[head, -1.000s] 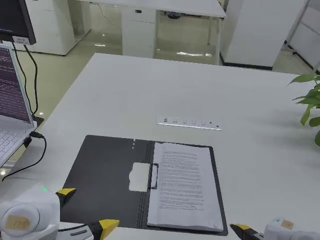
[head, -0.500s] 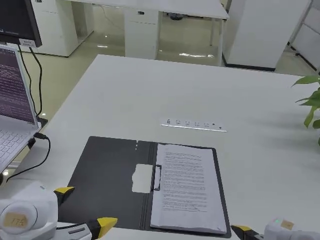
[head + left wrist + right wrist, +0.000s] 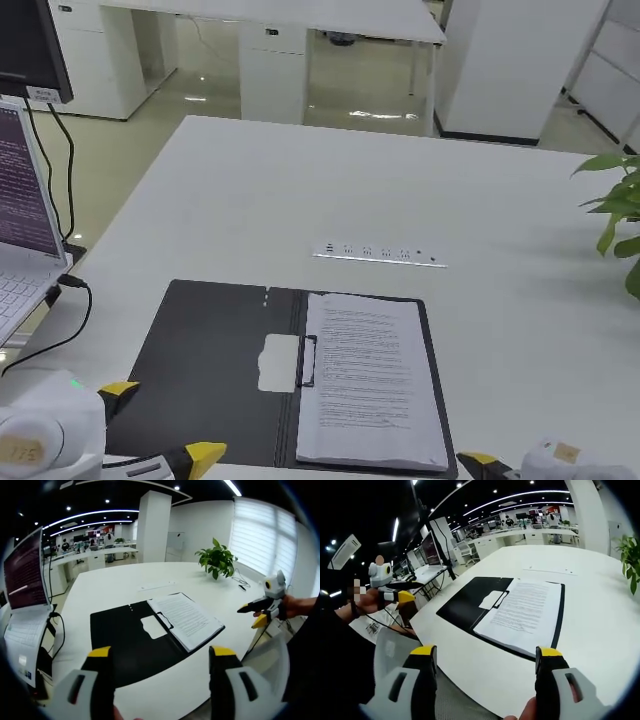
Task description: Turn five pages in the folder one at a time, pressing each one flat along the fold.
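A black folder [image 3: 200, 365] lies open on the white table, its clip [image 3: 308, 360] near the spine. A stack of printed pages [image 3: 368, 380] rests flat on its right half. My left gripper [image 3: 162, 424] hovers at the table's near edge, just off the folder's near left corner, with its yellow-tipped jaws wide apart and nothing between them. The left gripper view shows the left gripper [image 3: 160, 652] open, short of the folder [image 3: 125, 635] and pages [image 3: 185, 620]. My right gripper [image 3: 485, 651] is open too, short of the pages [image 3: 525, 612]. One of its yellow fingertips [image 3: 478, 463] shows by the folder's near right corner.
A laptop [image 3: 15, 230] with a black cable [image 3: 60, 320] stands at the table's left edge. A flush power strip [image 3: 378, 253] sits beyond the folder. A green plant [image 3: 615, 210] leans in from the right. White desks and cabinets stand across the aisle.
The head view has shifted slightly. The folder and pages lie as before, and both grippers stay open at the near edge, a little lower in the picture.
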`<act>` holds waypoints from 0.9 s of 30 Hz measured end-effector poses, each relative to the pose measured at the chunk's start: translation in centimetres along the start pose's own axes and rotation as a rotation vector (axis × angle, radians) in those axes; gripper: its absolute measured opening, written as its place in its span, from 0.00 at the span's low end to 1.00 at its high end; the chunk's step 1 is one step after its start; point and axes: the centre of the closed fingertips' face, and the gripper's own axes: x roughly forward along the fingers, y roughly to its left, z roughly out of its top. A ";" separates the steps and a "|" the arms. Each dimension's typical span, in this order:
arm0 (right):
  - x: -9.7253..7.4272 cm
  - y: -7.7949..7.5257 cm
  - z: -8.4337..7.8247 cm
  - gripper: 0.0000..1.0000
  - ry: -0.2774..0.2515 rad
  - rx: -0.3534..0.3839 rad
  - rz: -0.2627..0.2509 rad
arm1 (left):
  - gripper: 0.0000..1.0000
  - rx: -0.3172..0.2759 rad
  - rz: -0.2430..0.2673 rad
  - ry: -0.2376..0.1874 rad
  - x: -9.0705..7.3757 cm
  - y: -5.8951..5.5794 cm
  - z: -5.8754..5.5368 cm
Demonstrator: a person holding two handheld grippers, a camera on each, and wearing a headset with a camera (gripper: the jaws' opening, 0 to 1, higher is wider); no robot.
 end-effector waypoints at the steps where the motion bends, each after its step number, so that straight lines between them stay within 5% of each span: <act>1: -0.1 0.0 0.0 0.80 -0.002 0.001 -0.001 | 0.77 -0.001 -0.002 0.000 0.0 0.0 0.0; 27: -0.9 -0.3 -0.6 0.77 -0.025 0.041 -0.022 | 0.77 0.010 -0.028 0.005 0.3 -0.9 0.0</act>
